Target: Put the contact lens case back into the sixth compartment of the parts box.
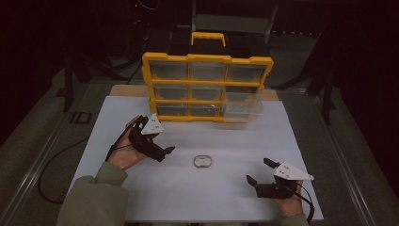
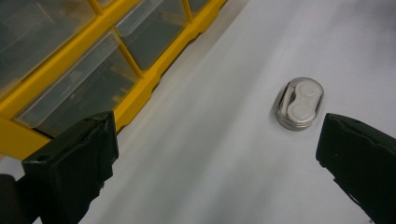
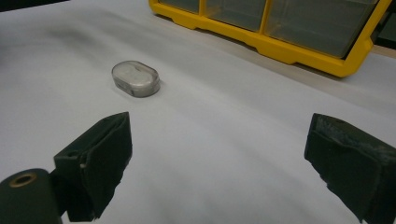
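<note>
A small oval clear case (image 1: 202, 161) with two round white pieces inside lies flat on the white table top (image 1: 188, 197), between my two grippers. My left gripper (image 1: 166, 153) is open just left of the case and holds nothing. In the left gripper view the case (image 2: 300, 103) lies ahead and toward the right jaw of that gripper (image 2: 215, 163). My right gripper (image 1: 259, 170) is open near the front right of the table. In the right gripper view the case (image 3: 135, 78) lies well ahead of the left jaw of the open gripper (image 3: 219, 158).
A yellow organizer (image 1: 207, 87) with clear drawers and a yellow handle stands at the back of the table, also seen as the organizer's frame (image 2: 140, 93) and the organizer's lower edge (image 3: 289, 49). One clear drawer (image 1: 242, 104) at its lower right sticks out.
</note>
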`<state>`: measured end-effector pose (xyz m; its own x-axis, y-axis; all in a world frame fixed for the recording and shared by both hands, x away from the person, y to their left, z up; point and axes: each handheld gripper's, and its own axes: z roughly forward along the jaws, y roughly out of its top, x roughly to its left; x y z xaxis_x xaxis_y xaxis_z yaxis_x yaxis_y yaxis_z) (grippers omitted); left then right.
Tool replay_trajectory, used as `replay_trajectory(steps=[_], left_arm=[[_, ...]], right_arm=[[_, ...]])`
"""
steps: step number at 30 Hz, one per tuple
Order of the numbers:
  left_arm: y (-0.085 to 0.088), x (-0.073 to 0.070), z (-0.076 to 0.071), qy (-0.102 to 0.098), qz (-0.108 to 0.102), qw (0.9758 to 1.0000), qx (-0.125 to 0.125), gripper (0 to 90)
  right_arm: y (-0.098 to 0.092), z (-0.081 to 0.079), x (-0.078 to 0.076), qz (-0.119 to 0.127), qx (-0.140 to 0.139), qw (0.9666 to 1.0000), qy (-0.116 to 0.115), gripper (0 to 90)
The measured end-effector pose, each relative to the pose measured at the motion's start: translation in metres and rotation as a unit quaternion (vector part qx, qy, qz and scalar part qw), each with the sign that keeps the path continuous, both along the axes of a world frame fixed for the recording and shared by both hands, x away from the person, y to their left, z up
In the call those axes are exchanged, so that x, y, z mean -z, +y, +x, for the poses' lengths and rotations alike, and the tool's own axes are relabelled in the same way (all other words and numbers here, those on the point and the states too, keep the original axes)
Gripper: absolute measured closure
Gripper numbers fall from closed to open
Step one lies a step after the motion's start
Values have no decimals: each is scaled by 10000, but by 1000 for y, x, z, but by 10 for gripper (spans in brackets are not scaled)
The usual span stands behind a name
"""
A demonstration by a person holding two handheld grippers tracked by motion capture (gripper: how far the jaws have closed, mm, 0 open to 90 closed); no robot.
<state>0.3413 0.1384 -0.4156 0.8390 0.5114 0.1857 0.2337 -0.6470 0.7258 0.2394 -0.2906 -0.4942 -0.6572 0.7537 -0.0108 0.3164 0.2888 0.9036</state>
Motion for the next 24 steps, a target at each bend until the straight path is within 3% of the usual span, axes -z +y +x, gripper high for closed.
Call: replay_trajectory(steps=[11, 24], left_arm=[[-14, 3, 6, 55, 216, 9997, 122, 0], [-30, 9, 15, 253, 439, 9984, 256, 0]], right_arm=[[0, 0, 0, -7, -24, 10000, 0, 76], [0, 0, 0, 0, -41, 10000, -2, 76]])
